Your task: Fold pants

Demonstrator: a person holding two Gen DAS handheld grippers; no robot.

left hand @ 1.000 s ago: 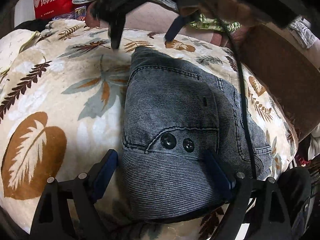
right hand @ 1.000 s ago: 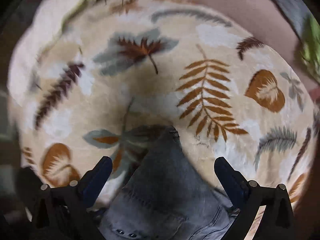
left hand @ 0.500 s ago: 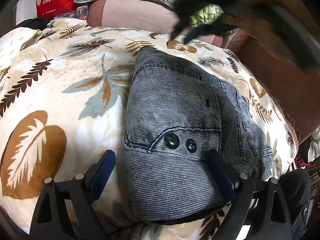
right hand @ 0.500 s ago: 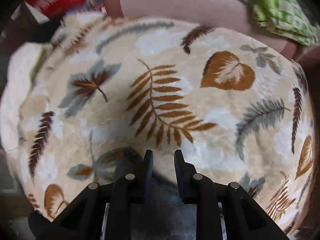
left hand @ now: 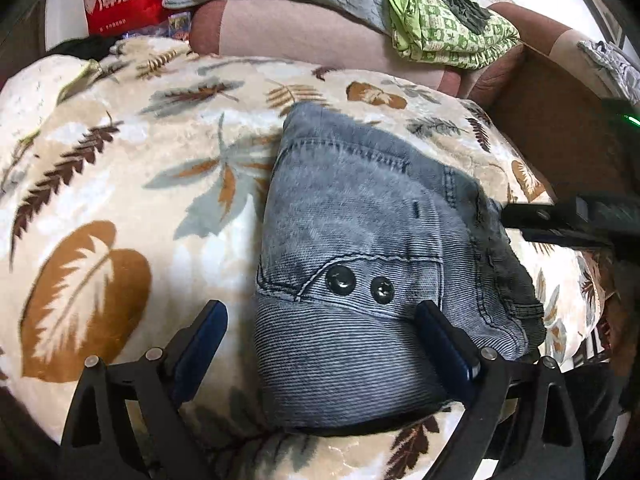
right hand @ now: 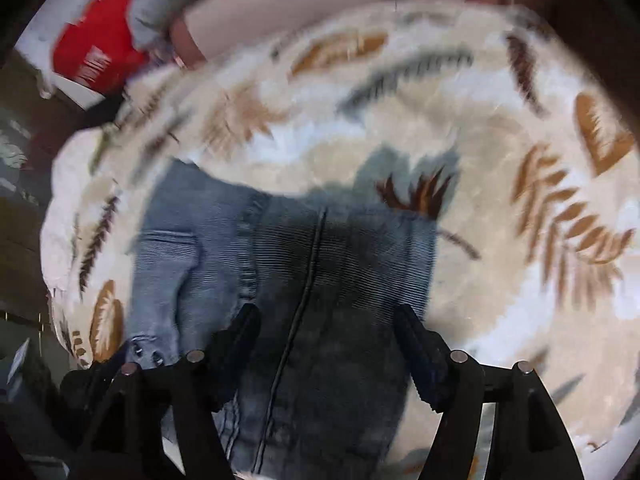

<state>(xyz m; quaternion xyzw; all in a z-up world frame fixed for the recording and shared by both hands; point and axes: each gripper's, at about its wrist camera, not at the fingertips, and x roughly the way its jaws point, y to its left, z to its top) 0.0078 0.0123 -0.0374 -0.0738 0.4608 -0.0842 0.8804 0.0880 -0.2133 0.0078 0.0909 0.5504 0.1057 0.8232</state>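
Meanwhile, folded pants (left hand: 360, 248) lie on a leaf-print blanket (left hand: 120, 184), both claws apart.

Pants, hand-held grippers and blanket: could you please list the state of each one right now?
Pants: folded into a compact bundle, lying on the blanket.
Left hand-held gripper: open, fingers straddling the near end of the pants.
Right hand-held gripper: open, over the pants.
Leaf-print blanket: spread under the pants.
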